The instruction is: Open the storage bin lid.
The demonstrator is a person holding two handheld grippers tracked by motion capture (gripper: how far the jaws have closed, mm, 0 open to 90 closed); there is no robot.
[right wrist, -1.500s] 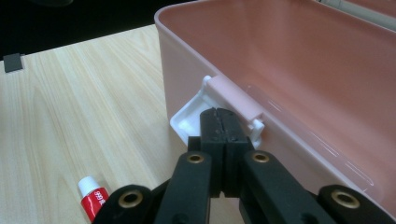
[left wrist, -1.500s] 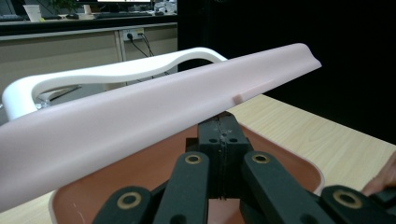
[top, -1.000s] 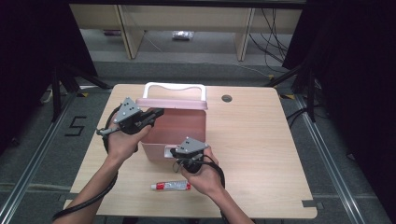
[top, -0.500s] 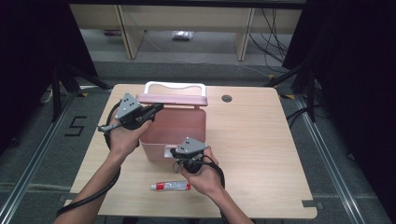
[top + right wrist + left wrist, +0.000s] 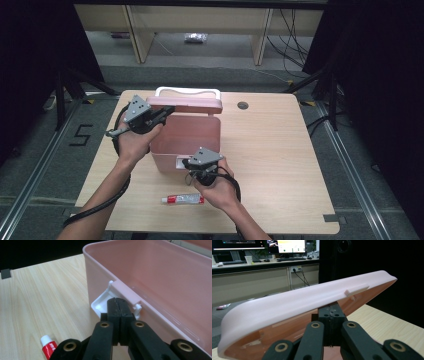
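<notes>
- My left gripper [image 5: 162, 113], jaws shut, props the pink lid [image 5: 185, 104] up so the box [image 5: 186, 140], mid-tabletop towards the far edge, stays open
- My right gripper [image 5: 189, 163], jaws shut, presses the front latch [image 5: 119, 293] to steady it
- The tube [image 5: 183, 199] waits by the near edge

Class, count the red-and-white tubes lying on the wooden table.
1. The red-and-white tube lies on the light wooden table, near its front edge, in front of the open pink plastic box.
</notes>
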